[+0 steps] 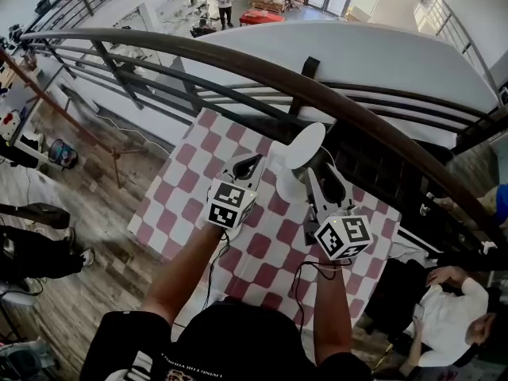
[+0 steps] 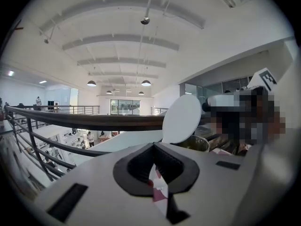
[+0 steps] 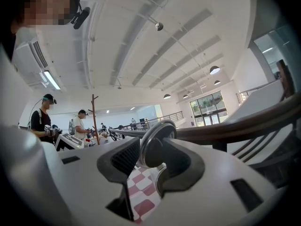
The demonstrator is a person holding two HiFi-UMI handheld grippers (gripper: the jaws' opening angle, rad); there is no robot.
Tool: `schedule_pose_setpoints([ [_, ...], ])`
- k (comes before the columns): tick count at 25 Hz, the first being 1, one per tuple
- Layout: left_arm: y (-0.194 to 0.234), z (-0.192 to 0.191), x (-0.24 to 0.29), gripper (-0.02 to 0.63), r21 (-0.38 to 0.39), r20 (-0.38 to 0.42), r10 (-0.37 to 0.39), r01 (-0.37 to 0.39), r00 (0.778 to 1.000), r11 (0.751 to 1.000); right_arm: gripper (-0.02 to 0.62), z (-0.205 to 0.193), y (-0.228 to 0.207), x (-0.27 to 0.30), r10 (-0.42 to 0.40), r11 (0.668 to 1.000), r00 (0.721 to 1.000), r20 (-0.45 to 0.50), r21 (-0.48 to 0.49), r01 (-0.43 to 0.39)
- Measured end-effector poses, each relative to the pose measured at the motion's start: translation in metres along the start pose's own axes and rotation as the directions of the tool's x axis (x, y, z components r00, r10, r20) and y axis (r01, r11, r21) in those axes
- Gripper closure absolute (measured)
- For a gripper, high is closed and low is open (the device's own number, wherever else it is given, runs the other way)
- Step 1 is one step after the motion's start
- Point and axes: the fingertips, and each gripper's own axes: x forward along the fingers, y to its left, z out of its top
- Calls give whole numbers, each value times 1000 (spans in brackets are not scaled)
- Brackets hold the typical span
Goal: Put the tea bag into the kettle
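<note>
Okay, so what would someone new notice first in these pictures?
The kettle at the middle of the pink-checked table, its white lid tipped up with the right gripper shut on its rim. Behind it, the dark curved railing sweeps across, with a lower floor visible beyond.

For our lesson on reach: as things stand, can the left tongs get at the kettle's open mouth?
Probably yes. The lid stands upright, seemingly held by the right tongs, so the mouth of the kettle lies bare just ahead of the left tongs, with nothing between.
</note>
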Motion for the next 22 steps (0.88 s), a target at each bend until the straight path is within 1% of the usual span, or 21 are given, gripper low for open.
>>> schedule_pose_setpoints([
  [7, 17, -27, -37, 607, -32, -31, 65, -66, 997, 997, 453, -32, 25, -4, 41, 999, 997, -60, 21, -39],
  [13, 33, -51, -75, 607, -55, -56, 130, -133, 990, 990, 453, -59, 53, -5, 89, 996, 990, -110, 37, -85],
  [22, 57, -91, -127, 607, -99, -100, 228, -238, 969, 966, 453, -101, 101, 7, 184, 983, 964, -192, 61, -175],
])
